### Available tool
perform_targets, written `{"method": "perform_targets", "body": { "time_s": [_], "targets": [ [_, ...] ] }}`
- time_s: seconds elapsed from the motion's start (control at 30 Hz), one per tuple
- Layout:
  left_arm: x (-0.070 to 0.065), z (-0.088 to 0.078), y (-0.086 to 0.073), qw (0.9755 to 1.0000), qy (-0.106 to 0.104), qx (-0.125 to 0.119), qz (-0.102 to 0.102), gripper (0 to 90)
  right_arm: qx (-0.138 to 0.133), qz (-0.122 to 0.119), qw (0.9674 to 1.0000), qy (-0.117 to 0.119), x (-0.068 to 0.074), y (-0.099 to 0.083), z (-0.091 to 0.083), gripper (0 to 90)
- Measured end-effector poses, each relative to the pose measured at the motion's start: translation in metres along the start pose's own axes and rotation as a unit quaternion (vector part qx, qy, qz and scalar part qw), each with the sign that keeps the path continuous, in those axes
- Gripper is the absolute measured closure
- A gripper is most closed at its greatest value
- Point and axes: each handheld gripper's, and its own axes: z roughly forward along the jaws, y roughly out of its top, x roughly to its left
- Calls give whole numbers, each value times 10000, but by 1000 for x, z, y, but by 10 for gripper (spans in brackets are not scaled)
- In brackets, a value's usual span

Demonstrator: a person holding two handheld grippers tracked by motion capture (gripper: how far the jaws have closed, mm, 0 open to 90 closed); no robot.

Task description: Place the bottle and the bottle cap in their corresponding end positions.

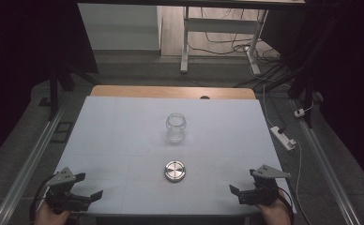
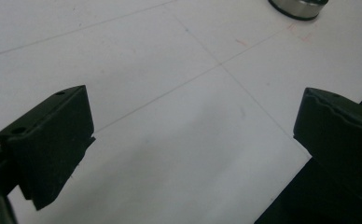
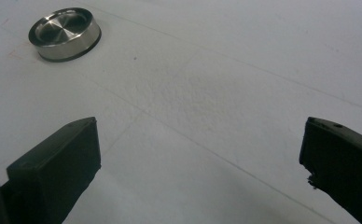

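A clear glass jar stands upright and uncapped near the middle of the white table. Closer to me lies a round silver metal lid, flat on the surface, apart from the jar. It also shows as the lid at the upper left of the right gripper view and as the lid at the top edge of the left gripper view. My left gripper rests open at the front left corner, empty. At the front right, my right gripper is open and empty too.
A wooden strip runs along the table's far edge. Beyond it stand a white desk frame and loose cables on the floor. A white power strip lies right of the table. Metal rails flank both sides.
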Motion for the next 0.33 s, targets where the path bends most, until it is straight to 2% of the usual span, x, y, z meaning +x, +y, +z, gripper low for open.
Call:
{"method": "perform_targets", "body": {
  "time_s": [0.2,0.33],
  "targets": [
    [2,0,-6,9998,89,169,-81,0,24,154,9999,-40,-3,-5,-8,0],
    [2,0,-6,9997,71,183,-108,0,42,192,9998,-34,-4,-6,-8,0]
  ]
}}
